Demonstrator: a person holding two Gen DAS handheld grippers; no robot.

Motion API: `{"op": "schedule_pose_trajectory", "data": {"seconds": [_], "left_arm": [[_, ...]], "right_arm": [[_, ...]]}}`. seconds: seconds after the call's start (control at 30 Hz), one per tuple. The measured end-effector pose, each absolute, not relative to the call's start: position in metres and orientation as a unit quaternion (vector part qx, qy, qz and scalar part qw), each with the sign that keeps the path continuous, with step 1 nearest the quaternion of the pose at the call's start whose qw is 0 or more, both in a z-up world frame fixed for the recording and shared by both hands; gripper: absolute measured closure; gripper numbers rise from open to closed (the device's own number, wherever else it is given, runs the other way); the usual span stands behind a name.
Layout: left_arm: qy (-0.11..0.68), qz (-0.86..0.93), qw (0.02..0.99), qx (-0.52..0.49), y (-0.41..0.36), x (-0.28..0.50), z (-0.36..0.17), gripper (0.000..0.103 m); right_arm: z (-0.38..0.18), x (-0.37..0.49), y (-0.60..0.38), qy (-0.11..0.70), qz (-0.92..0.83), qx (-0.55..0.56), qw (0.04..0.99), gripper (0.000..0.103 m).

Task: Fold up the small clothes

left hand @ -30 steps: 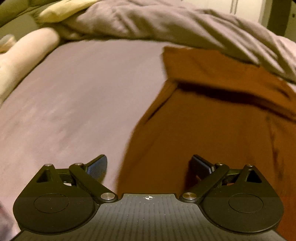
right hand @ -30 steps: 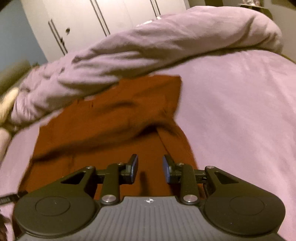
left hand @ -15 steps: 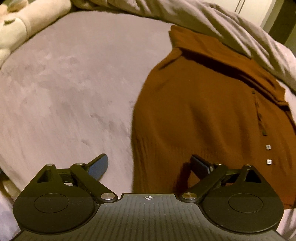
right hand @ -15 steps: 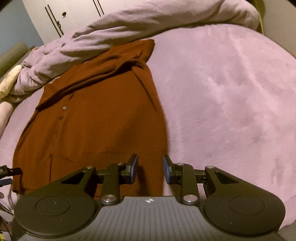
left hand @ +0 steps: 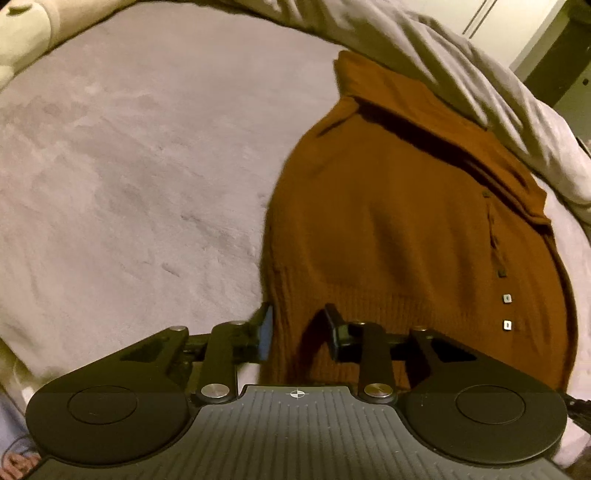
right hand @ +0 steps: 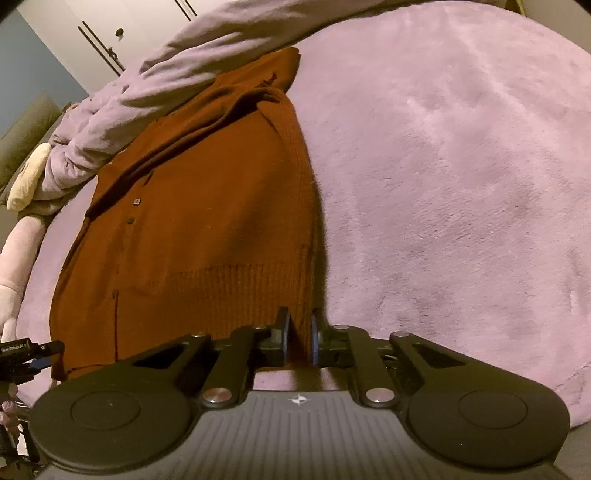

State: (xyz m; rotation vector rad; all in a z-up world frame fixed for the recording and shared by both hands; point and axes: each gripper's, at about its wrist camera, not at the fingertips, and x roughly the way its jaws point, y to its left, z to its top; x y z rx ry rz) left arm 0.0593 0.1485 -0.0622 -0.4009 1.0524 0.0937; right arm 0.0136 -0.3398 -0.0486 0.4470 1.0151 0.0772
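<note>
A rust-brown knit cardigan (left hand: 406,229) with small square buttons lies flat on a pale plush bedspread (left hand: 129,166), sleeves folded across its top. My left gripper (left hand: 297,328) straddles the hem's left corner, its jaws partly closed with a gap around the fabric. In the right wrist view the cardigan (right hand: 207,221) fills the left half. My right gripper (right hand: 298,338) is shut on the hem's right corner, with the knit pinched between both pads.
A rumpled grey-lilac duvet (left hand: 461,81) lies along the cardigan's far edge. A cream plush toy (left hand: 26,37) sits at the far left. White wardrobe doors (right hand: 110,33) stand behind the bed. The left gripper's body (right hand: 22,350) shows at the left edge of the right wrist view.
Both grippers moved down to the cardigan's hem corners. The left jaws narrowed from wide open around the left corner. The right jaws closed onto the right corner.
</note>
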Motion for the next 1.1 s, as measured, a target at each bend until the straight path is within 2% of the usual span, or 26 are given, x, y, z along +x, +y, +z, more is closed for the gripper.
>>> {"op": "schedule_pose_trajectory", "data": {"seconds": [0.27,0.33,0.37,0.4,0.53,0.63,0.7,0.73,0.8,0.87,0.97,1.1], "left_arm": [[0.514,0.012,0.832,-0.210,0.151,0.061,-0.064,0.067],[0.518,0.003,0.831,-0.201,0.149,0.061,-0.064,0.071],[0.521,-0.003,0.830,-0.199,0.148,0.060,-0.065,0.078],[0.524,-0.006,0.828,-0.197,0.148,0.060,-0.065,0.081],[0.535,-0.014,0.825,-0.180,0.145,0.062,-0.070,0.081],[0.539,-0.026,0.823,-0.177,0.143,0.067,-0.071,0.076],[0.541,-0.029,0.822,-0.175,0.142,0.070,-0.071,0.077],[0.542,-0.030,0.822,-0.173,0.141,0.071,-0.071,0.079],[0.544,-0.034,0.821,-0.168,0.141,0.074,-0.071,0.092],[0.546,-0.039,0.821,-0.164,0.139,0.074,-0.070,0.093],[0.545,-0.052,0.823,-0.151,0.135,0.075,-0.059,0.094],[0.513,-0.094,0.831,-0.194,0.139,0.084,-0.026,0.094]], "right_arm": [[-0.052,0.016,-0.344,0.494,0.050,0.238,0.835,0.092],[-0.053,0.016,-0.346,0.496,0.052,0.254,0.829,0.092],[-0.054,0.016,-0.347,0.495,0.053,0.263,0.827,0.091],[-0.054,0.016,-0.349,0.494,0.054,0.271,0.824,0.091],[-0.055,0.017,-0.348,0.499,0.061,0.265,0.823,0.089],[-0.057,0.020,-0.346,0.506,0.069,0.264,0.818,0.086],[-0.056,0.022,-0.343,0.507,0.071,0.251,0.822,0.086],[-0.056,0.023,-0.341,0.507,0.070,0.242,0.824,0.086],[-0.055,0.025,-0.339,0.507,0.070,0.232,0.827,0.087],[-0.053,0.025,-0.337,0.505,0.070,0.221,0.831,0.096],[-0.049,0.027,-0.339,0.502,0.086,0.225,0.831,0.097],[-0.030,0.033,-0.349,0.474,0.114,0.272,0.830,0.097]]}}
